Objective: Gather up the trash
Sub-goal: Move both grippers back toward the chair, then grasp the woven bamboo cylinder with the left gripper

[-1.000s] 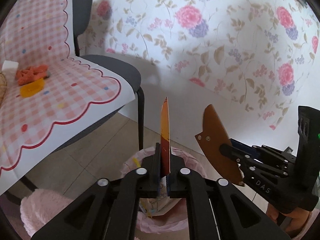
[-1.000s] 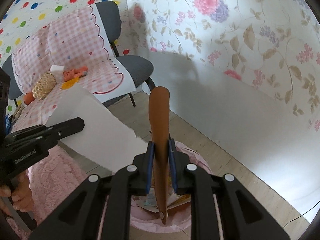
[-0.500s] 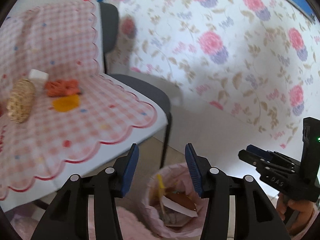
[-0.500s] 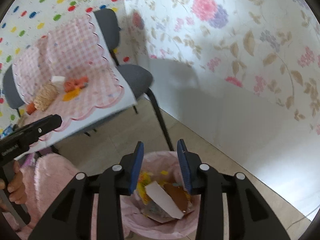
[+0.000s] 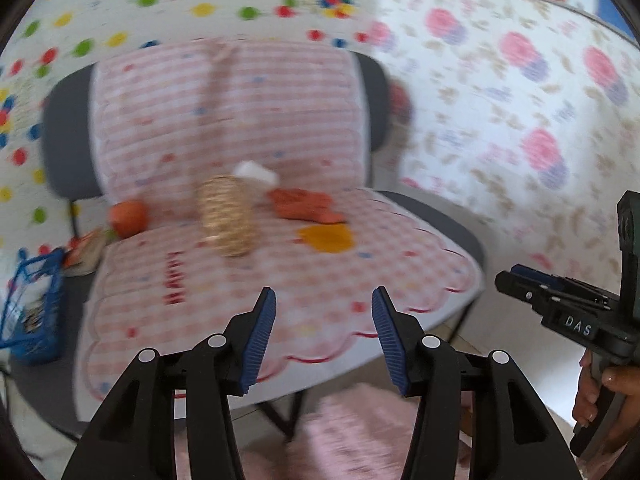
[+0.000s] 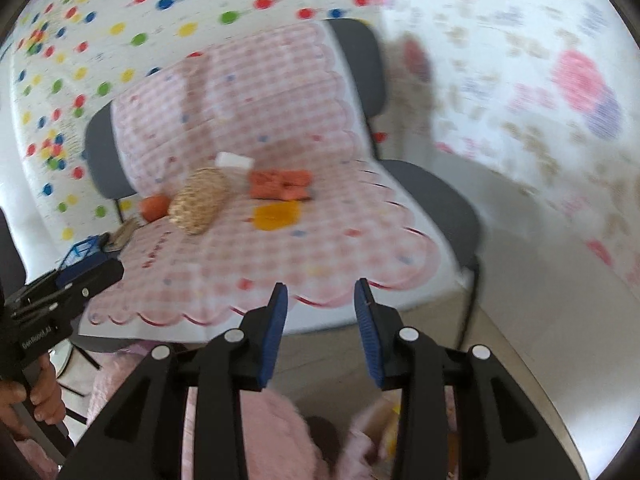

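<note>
My left gripper [image 5: 324, 296] hangs over the front edge of a chair draped in a pink checked cloth [image 5: 400, 280]; its jaws are opening and nothing is between them. The right gripper [image 6: 321, 286] is open and empty, and appears at the right of the left wrist view [image 5: 516, 280]. On the cloth lie a crumpled orange scrap [image 5: 306, 206], a flat yellow piece [image 5: 326, 238], a white block [image 5: 256, 172], a woven straw roll [image 5: 226, 216] and an orange round thing [image 5: 128, 218]. The pink-lined bin [image 6: 360, 440] shows blurred under the right gripper.
A blue wire basket [image 5: 36, 304] stands left of the chair beside some papers. A pink fluffy rug [image 6: 256, 432] covers the floor below. The flowered wall [image 5: 540, 120] is close on the right and a dotted wall [image 5: 160, 0] stands behind the chair. Both views are motion-blurred.
Both grippers dropped their flat pieces into the bin, opened, and swung up and left from the bin toward the chair. The bin has slipped out of the left wrist view.
</note>
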The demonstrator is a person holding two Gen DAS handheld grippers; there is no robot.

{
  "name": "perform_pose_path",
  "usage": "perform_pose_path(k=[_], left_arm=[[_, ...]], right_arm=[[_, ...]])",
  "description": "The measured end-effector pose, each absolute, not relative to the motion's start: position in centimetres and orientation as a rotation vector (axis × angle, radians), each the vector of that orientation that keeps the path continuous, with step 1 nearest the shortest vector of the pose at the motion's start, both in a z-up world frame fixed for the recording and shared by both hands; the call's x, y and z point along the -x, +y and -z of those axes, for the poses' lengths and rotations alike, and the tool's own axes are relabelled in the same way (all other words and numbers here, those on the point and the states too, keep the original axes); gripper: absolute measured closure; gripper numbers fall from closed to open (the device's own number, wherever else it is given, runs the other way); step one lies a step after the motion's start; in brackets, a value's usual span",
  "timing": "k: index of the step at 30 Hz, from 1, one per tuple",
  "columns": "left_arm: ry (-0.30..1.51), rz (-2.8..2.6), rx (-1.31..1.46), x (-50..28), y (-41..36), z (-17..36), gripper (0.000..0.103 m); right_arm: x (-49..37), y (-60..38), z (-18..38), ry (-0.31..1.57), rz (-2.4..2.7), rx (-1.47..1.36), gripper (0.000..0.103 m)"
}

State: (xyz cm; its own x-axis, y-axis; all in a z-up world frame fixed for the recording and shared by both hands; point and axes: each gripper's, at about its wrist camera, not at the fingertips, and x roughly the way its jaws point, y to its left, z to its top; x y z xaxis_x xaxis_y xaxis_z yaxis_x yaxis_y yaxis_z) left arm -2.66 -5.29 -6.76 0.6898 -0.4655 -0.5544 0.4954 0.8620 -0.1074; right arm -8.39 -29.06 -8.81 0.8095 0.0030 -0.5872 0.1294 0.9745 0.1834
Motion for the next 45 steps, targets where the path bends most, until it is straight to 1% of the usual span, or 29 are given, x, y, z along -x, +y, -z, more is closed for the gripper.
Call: perform_pose_path(k=[7,17,22,25,30,38,43,44,45], left_arm=[[0.631,0.380,-0.001,-0.5,0.4,6.7,0.049],[0.649,0.260,0.014,-4.7,4.5,6.6,0.047],[0.658,0.237,0.025,-6.7,5.1,6.7,0.047],[0.666,0.225,0.027,-7.8,5.1,7.0,0.042],[0.677,0.208,0.034,-8.9,4.9,7.2,0.041],[0.724,0.206,0.042,-10.2,3.7,8.4,0.039],[0.739,0.198,0.020,-10.6,2.8,9.1,0.033],[0.740,0.194,0.020,-10.7,2.7,9.2,0.032],[0.742,0.190,0.023,-10.8,2.6,9.5,0.026]], right_arm=[[3.0,-24.9,7.5,0.627,-0.045,-0.184,0.069],[-3.7,-21.6,6.2,0.622,-0.108,-0.149,0.069],[-5.8,-21.3,5.9,0.617,-0.115,-0.150,0.069],[-6.9,-21.6,5.8,0.609,-0.107,-0.149,0.069],[-8.3,-22.3,5.9,0.612,-0.106,-0.151,0.069],[-8.7,-23.5,6.8,0.627,-0.105,-0.141,0.069],[-8.4,-24.7,7.3,0.632,-0.083,-0.138,0.069],[-8.2,-25.0,7.4,0.628,-0.072,-0.136,0.067],[-8.0,-25.3,7.4,0.625,-0.062,-0.131,0.065]])
